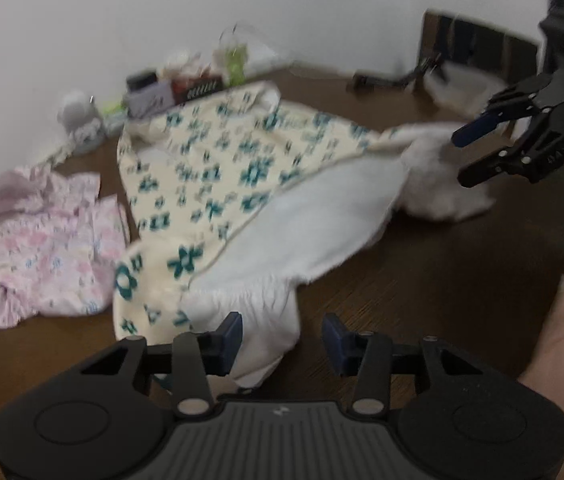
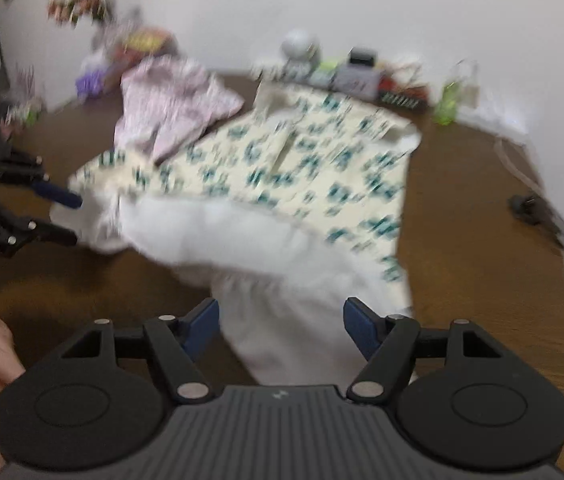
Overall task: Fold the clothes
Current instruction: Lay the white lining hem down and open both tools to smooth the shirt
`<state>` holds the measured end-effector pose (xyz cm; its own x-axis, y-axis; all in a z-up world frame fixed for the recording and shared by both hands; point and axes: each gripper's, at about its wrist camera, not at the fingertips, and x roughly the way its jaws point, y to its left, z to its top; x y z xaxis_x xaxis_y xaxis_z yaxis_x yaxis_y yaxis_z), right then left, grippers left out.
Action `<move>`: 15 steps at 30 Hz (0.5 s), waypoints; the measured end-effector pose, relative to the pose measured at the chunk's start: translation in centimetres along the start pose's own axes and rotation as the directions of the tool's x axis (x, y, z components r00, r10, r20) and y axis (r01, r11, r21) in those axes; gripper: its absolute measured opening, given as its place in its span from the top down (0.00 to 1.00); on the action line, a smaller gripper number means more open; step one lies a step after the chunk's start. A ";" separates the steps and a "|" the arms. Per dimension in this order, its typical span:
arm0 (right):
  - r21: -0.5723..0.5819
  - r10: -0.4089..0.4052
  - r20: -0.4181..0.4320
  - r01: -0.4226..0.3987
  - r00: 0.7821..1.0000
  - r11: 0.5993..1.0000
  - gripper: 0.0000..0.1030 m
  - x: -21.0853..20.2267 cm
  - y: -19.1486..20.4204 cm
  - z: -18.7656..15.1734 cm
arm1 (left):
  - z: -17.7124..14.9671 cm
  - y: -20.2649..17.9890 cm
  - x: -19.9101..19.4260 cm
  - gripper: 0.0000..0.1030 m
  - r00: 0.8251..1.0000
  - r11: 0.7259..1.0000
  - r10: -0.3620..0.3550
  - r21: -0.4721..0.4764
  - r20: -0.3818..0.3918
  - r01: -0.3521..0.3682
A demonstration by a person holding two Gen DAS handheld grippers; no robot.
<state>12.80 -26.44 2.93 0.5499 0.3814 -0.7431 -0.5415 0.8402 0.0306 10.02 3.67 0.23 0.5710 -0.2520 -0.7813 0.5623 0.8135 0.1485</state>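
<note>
A cream garment with teal flowers and a white fleecy lining lies spread on the brown table; part of the lining is turned up. It also shows in the right wrist view. My left gripper is open just above the garment's near white cuff. My right gripper is open over the other white cuff. The right gripper also shows in the left wrist view, and the left gripper in the right wrist view. Both views are blurred.
A crumpled pink floral garment lies left of the cream one, and shows in the right wrist view. Small boxes, a grey toy and a green bottle line the wall. A cable lies at the right.
</note>
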 end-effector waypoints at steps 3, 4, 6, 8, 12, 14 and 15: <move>-0.035 0.022 -0.045 -0.023 0.999 0.999 0.37 1.8 1.4 -0.2 | -0.1 -0.5 1.3 0.57 0.999 1.000 0.024 -0.007 -0.034 -0.024; -0.048 0.025 -0.053 -0.028 0.998 0.998 0.37 2.1 1.7 -0.3 | -0.1 -0.5 1.6 0.57 0.999 1.000 0.028 -0.010 -0.038 -0.029; -0.073 0.021 -0.063 -0.025 0.998 0.997 0.43 2.7 2.2 -0.4 | -0.1 -0.4 2.0 0.57 0.998 0.999 0.035 -0.016 -0.043 -0.036; -0.073 0.024 -0.071 -0.030 0.997 0.997 0.53 3.1 2.4 -0.4 | -0.1 -0.4 2.3 0.58 0.998 0.999 0.041 -0.022 -0.047 -0.042; -0.073 0.021 -0.087 -0.028 0.996 0.997 0.66 3.7 2.7 -0.4 | 0.2 -0.5 2.7 0.64 0.998 0.998 0.053 -0.024 -0.046 -0.054; -0.082 0.018 -0.093 -0.025 0.995 0.996 0.71 4.0 2.8 -0.4 | 0.3 -0.5 2.9 0.73 0.997 0.998 0.059 -0.027 -0.044 -0.060; -0.086 0.017 -0.096 -0.025 0.995 0.996 0.79 4.1 2.8 -0.4 | 0.3 -0.4 3.0 0.84 0.997 0.998 0.061 -0.031 -0.043 -0.063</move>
<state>13.31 -22.69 -0.35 0.4770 0.3569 -0.8032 -0.6079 0.7939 -0.0082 11.68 2.42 -1.95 0.5784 -0.1788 -0.7959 0.5066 0.8435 0.1786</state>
